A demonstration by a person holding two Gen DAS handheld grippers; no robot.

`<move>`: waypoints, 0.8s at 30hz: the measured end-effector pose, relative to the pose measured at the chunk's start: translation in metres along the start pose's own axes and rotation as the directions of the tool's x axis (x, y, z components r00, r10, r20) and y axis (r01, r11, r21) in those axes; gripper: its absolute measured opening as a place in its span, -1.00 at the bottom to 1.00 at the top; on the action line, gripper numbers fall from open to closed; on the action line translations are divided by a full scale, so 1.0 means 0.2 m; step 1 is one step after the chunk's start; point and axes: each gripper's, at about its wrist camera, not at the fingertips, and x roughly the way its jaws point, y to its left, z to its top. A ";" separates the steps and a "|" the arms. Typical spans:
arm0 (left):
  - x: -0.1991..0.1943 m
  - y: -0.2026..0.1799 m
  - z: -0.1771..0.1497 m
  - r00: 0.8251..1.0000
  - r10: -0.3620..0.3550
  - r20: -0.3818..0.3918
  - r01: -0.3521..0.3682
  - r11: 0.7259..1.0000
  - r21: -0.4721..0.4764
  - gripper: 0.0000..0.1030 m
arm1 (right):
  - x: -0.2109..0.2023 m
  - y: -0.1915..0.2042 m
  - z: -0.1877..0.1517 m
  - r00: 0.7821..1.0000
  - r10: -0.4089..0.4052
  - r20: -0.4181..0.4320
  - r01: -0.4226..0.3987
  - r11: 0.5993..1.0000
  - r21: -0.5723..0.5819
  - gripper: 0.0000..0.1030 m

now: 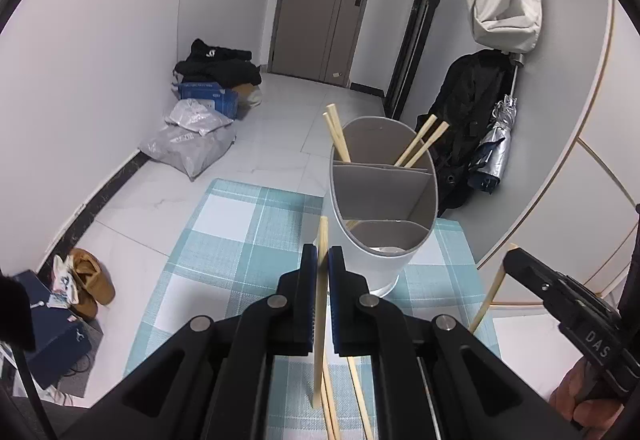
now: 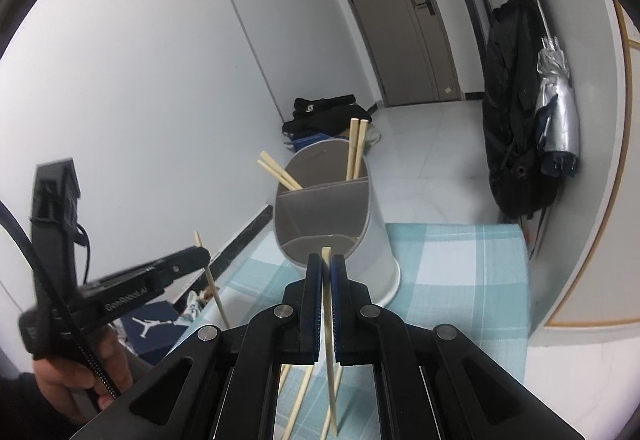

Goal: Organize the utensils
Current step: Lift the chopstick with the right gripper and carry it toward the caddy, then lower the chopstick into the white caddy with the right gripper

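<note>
A white oval utensil holder (image 1: 372, 264) with grey dividers stands on a blue checked mat (image 1: 240, 240); several wooden chopsticks (image 1: 420, 144) lean in its far compartment. My left gripper (image 1: 323, 260) is shut on one upright chopstick (image 1: 320, 304), just left of the holder. My right gripper (image 2: 326, 268) is shut on another upright chopstick (image 2: 329, 320), just in front of the holder (image 2: 360, 240). Each gripper shows in the other view, the right (image 1: 520, 264) and the left (image 2: 200, 254). Loose chopsticks (image 2: 298, 396) lie on the mat below.
The mat (image 2: 460, 260) covers a small table. Bags (image 1: 188, 144), dark clothes (image 1: 218, 64) and shoes (image 1: 86, 276) lie on the floor by the left wall. A black coat (image 2: 516, 112) and folded umbrella (image 2: 558, 112) hang at right. A door (image 1: 324, 0) is behind.
</note>
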 end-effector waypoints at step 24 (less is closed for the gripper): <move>-0.26 -0.08 0.12 0.995 -0.081 0.061 0.077 0.995 0.067 -0.96 | -0.16 0.06 0.07 0.992 -0.014 0.124 0.014 1.000 0.003 -0.93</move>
